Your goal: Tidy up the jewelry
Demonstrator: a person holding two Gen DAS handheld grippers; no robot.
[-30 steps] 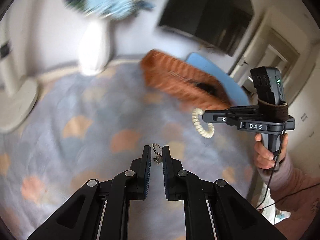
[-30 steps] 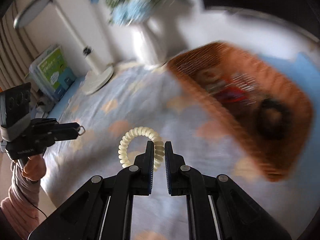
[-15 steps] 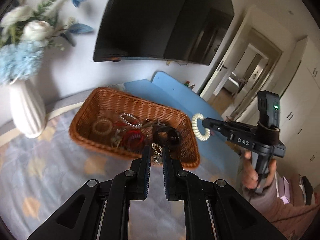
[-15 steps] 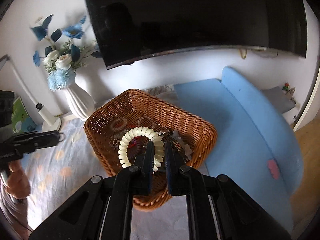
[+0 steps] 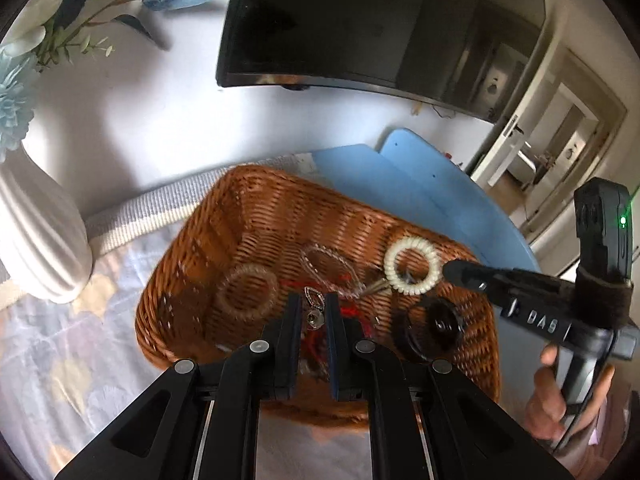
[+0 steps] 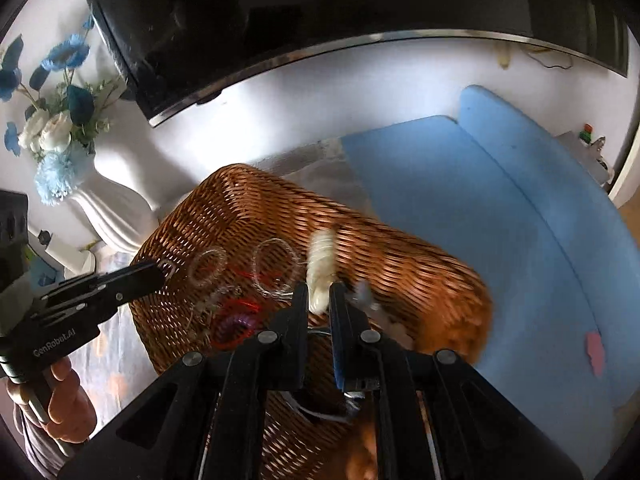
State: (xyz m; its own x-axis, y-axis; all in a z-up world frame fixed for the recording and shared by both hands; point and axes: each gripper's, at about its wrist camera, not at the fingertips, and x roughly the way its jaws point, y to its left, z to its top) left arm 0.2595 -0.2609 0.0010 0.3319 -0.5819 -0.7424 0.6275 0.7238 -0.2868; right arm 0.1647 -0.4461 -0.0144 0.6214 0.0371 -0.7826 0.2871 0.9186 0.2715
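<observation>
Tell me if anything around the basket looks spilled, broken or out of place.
Nothing stands out. The basket sits upright with the jewelry inside it. The left tool holds an earring and the right tool a cream coil tie, both over the basket. The vase stands upright beside it.

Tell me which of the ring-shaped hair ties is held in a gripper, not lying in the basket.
The cream spiral hair tie, clamped by the right gripper above the wicker basket. The pale ring and black scrunchie lie inside.
</observation>
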